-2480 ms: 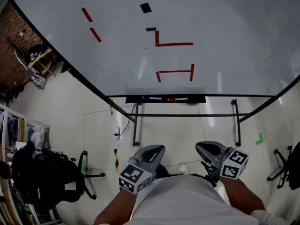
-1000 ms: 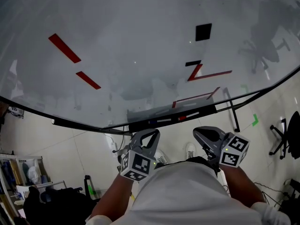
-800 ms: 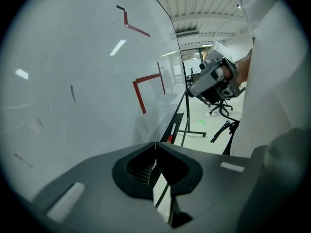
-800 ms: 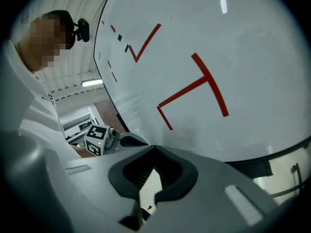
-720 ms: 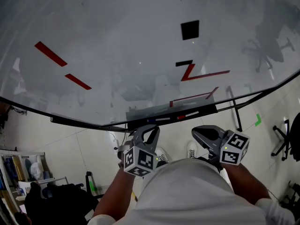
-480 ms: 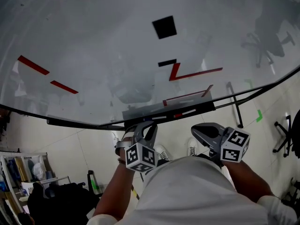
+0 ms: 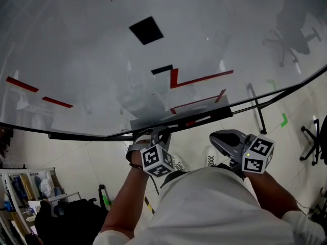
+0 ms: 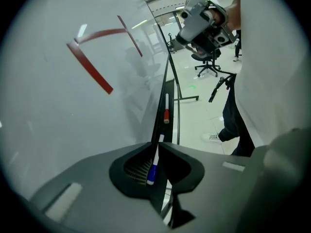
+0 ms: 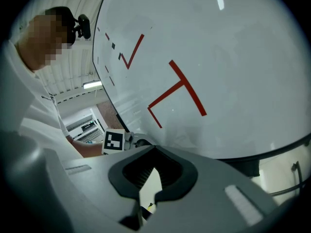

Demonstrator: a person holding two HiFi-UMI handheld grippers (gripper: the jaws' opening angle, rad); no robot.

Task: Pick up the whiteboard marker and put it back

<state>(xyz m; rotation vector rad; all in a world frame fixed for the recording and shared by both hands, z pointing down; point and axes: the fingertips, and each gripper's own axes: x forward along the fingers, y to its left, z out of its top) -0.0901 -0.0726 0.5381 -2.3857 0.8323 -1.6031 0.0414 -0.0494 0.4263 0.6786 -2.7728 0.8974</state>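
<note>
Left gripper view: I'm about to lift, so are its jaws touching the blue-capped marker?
Cannot tell. Left gripper view: the blue-capped marker runs between the left gripper's jaws, contact or gap unclear.

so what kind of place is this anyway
Probably an office or lab workroom: a big whiteboard with a tray holding a marker, and an office chair on a tiled floor.

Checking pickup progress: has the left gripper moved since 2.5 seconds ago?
Yes. The left gripper has gone up to the marker tray under the whiteboard; earlier floor showed between them. Its jaws hold the blue-capped marker.
</note>
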